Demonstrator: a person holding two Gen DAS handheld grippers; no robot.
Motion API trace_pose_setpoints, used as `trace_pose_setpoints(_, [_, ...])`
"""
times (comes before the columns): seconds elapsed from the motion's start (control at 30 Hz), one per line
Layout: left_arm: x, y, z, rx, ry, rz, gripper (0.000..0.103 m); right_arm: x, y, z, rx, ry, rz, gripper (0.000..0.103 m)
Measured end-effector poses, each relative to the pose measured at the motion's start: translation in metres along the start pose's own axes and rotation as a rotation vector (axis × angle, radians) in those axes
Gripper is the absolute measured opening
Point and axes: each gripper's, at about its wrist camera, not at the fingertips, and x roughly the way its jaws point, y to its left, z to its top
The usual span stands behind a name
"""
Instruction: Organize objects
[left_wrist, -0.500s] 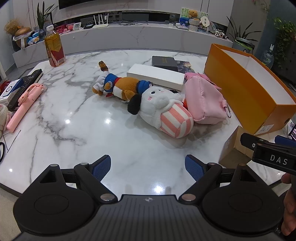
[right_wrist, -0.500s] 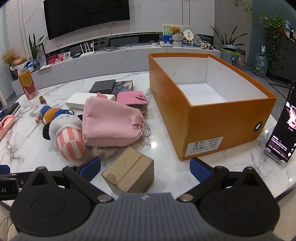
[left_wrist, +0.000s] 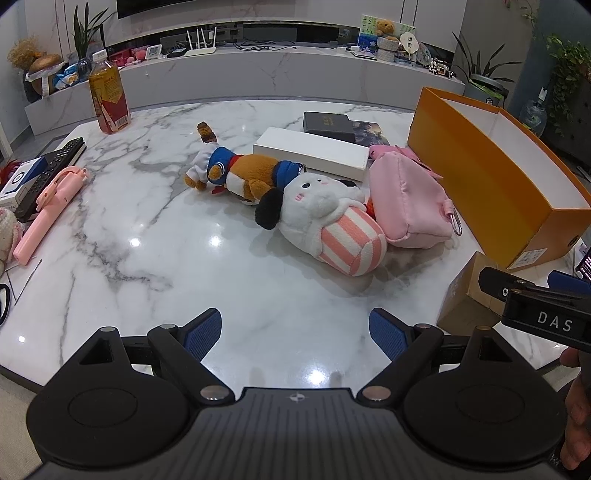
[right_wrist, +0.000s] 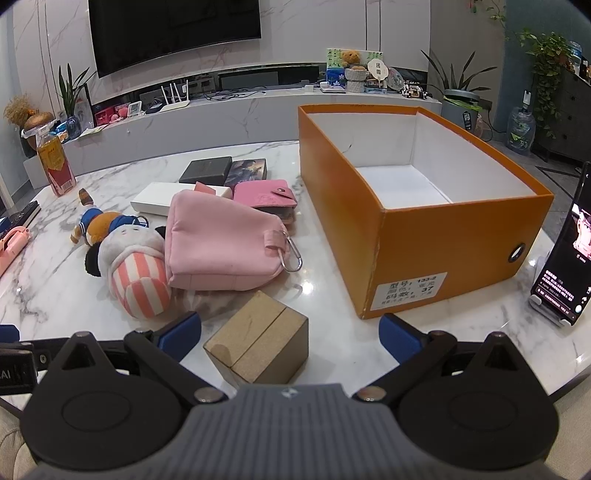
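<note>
Orange box, white inside – pink pouch – plush pink-white striped – table grey-veined, seemingly marble.

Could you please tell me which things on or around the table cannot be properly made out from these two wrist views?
- Small brown box: left wrist view, largely hidden behind the right gripper.
- Phone: right wrist view, cut by the right edge.
- Pink wallet: right wrist view, lower part hidden by the pink pouch.
- Orange box label: print too small to read in full.
</note>
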Motion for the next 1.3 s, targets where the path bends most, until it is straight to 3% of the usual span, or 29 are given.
trace_pose_setpoints(0.6, [0.001, 0.006, 0.0, 0.0, 0.003, -0.007, 0.103, 0.002, -0.001, 0.002, -0.004, 0.013, -0.002, 0.102])
trace_pose_setpoints(1.13, [0.013, 0.005, 0.021, 0.009, -0.017, -0.029, 0.103, 0.024, 0.007, 0.005, -0.028, 0.109, -0.006, 0.102])
trace_pose_setpoints(1.23, [0.016, 0.001, 0.029, -0.004, -0.03, -0.041, 0.103, 0.029, 0.008, 0.007, -0.021, 0.127, 0.006, 0.09])
trace_pose_setpoints(1.3, [0.019, -0.002, 0.035, -0.02, -0.035, -0.051, 0.103, 0.035, 0.008, 0.008, -0.013, 0.148, 0.015, 0.088])
